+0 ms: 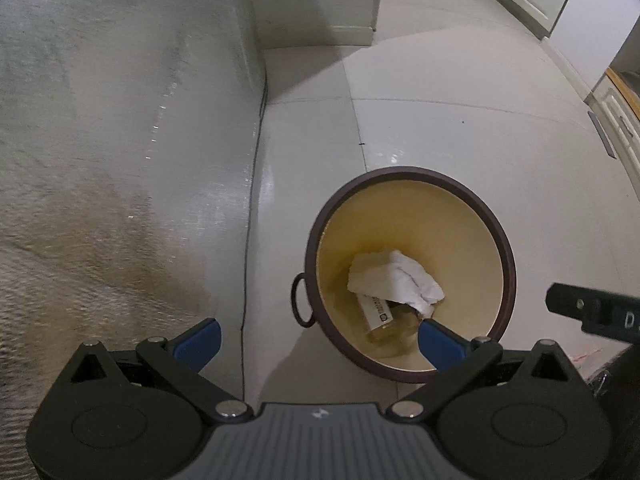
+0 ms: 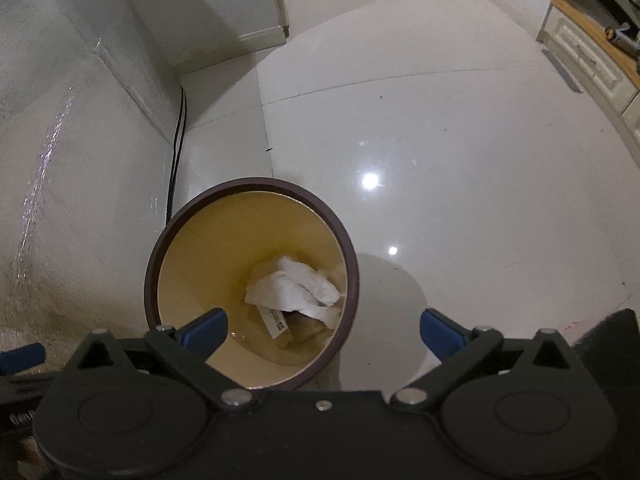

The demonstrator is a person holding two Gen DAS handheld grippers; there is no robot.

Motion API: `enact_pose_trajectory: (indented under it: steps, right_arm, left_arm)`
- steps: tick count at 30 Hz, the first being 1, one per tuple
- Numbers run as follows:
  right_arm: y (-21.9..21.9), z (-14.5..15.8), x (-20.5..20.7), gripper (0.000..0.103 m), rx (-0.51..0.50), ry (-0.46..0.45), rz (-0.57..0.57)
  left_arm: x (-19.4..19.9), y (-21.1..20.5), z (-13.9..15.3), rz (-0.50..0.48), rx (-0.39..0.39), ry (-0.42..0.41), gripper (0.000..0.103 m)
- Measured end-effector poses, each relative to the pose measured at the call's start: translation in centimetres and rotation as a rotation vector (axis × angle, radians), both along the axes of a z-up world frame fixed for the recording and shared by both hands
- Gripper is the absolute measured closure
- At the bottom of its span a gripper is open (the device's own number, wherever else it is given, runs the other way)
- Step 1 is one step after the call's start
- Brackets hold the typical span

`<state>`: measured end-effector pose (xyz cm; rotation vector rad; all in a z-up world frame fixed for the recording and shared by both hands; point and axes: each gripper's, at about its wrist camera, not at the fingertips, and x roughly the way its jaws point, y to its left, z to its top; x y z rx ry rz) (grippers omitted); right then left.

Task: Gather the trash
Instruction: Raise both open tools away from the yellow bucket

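A round bin with a dark brown rim (image 1: 412, 172) and a yellow inside stands on the floor; it also shows in the right wrist view (image 2: 256, 186). In it lie a crumpled white tissue (image 1: 394, 276) (image 2: 296, 286) and a small white labelled box (image 1: 376, 310) (image 2: 276, 322) under it. My left gripper (image 1: 320, 340) is open and empty above the bin's near left side. My right gripper (image 2: 324, 328) is open and empty above the bin's near right side. Part of the right gripper (image 1: 592, 310) shows at the right edge of the left wrist view.
A pale grey sofa (image 1: 120, 140) (image 2: 60, 160) stands left of the bin. A black cable (image 2: 176, 140) runs along its base. The glossy white tile floor (image 2: 460, 140) stretches right. White cabinets (image 2: 592, 60) stand at the far right, and a white wall base (image 1: 320, 0) at the back.
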<state>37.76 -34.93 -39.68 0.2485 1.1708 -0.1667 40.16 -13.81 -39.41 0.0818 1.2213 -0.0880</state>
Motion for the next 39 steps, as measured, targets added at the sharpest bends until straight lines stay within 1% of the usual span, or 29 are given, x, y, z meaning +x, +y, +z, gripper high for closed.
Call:
enact_pose_trajectory:
  steps: [6,11,14,22,30,34,39]
  right_arm:
    - [0.7,1.9,-1.9,0.0,-0.032,-0.027,0.032]
    - [1.1,3.7,-4.4,0.0,-0.044,-0.052,0.046]
    - [1.1,4.8,-6.1,0.0,-0.071,-0.06,0.041]
    - [0.6,8.4,-10.6,0.0,-0.078,-0.129,0.02]
    - [0.7,14.0,-15.2,0.0,-0.084,-0.231,0.012]
    - [0.7,17.1,-17.6,0.0,-0.091,-0.278,0.004]
    - [0.9,21.2,-20.6,0.0,-0.1,-0.361,0.002]
  left_arm:
    - [-1.6,0.6,2.1,-0.005,0.008,-0.008,0.0]
    - [-3.3,0.6,4.1,-0.013,0.009,-0.028,0.0]
    - [-4.5,0.8,5.7,-0.015,0.004,-0.049,0.0]
    - [-8.3,1.3,9.6,-0.035,0.012,-0.103,0.0]
    - [-12.6,1.7,14.7,-0.06,-0.001,-0.188,0.0]
    - [-14.7,2.0,18.1,-0.076,-0.026,-0.245,0.0]
    - [-17.4,2.2,22.5,-0.09,-0.06,-0.326,0.0]
